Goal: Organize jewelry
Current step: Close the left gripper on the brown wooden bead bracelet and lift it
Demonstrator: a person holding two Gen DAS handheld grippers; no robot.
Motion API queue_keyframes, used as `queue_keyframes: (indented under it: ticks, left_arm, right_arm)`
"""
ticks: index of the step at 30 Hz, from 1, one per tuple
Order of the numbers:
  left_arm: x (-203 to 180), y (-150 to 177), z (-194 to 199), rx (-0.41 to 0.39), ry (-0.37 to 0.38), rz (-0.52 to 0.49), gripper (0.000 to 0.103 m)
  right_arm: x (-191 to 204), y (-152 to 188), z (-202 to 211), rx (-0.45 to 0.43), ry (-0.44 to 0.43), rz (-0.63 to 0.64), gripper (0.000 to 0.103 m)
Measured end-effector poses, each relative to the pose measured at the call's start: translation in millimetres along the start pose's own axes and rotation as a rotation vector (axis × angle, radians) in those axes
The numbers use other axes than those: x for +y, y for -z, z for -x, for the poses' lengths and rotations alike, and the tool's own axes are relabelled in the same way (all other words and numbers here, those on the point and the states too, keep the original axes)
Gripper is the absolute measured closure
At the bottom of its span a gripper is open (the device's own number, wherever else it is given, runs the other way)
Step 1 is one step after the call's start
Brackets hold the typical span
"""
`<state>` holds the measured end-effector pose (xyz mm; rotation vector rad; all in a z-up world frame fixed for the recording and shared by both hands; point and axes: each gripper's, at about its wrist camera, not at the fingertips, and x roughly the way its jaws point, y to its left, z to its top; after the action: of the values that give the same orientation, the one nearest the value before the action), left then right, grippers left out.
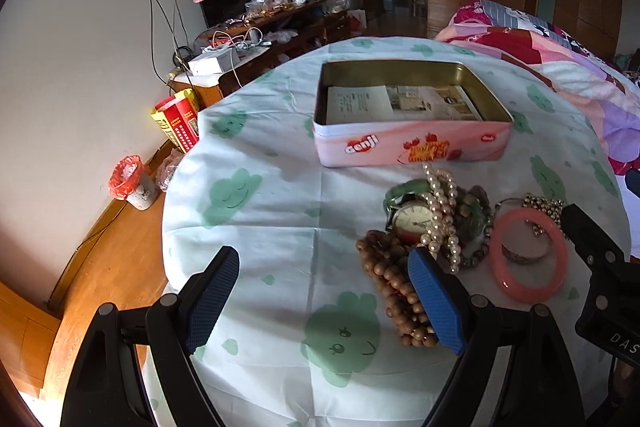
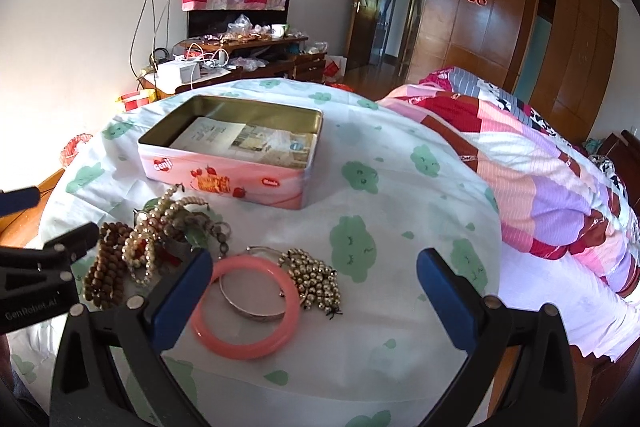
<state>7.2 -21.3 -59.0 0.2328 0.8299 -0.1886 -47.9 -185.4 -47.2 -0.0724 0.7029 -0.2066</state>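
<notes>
Jewelry pile (image 1: 436, 227), 1 pink bangle (image 2: 246, 307), 1 tin (image 2: 236, 151), 2 claws spread wide

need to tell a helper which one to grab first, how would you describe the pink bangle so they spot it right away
Start at the pink tin on the bed sheet and look at the jewelry heaped in front of it. The pink bangle lies flat at the near edge, right of the pearls, with a silver bangle lying across it. It is the only smooth, solid pink ring; the pieces around it are beaded or metal.

You are in a home bedroom, patchwork quilt (image 2: 540, 163) on the bed, wooden wardrobe (image 2: 500, 11), cluttered sideboard (image 2: 256, 55), open door (image 2: 396, 7).
</notes>
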Motion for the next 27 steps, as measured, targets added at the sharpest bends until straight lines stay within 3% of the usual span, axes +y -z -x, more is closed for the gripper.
queue_keyframes:
  ticks: [4, 7, 10, 16, 20, 27]
  left_arm:
    - [-8, 5, -11, 0.023, 0.019, -0.029, 0.019]
    - [-11, 8, -20, 0.047, 0.065, -0.041, 0.039]
    - [-13, 8, -21, 0.051, 0.129, -0.05, 0.08]
    - [-1, 1, -14, 0.025, 0.156, -0.015, 0.083]
    - [9, -9, -3, -0.048, 0.101, -0.011, 0.083]
    - [25, -15, -4, -0.08, 0.044, 0.002, 0.083]
  right_arm:
    - [3, 2, -3, 0.008, 0.002, 0.006, 0.0]
    - [3, 2, -5, 0.014, 0.004, 0.008, 0.0]
    - [2, 2, -6, 0.018, 0.007, 0.006, 0.0]
    - [-3, 2, -11, 0.022, 0.022, -0.012, 0.0]
    - [-11, 4, -19, 0.043, 0.022, -0.029, 0.0]
    - [-17, 7, -24, 0.054, -0.01, -0.04, 0.003]
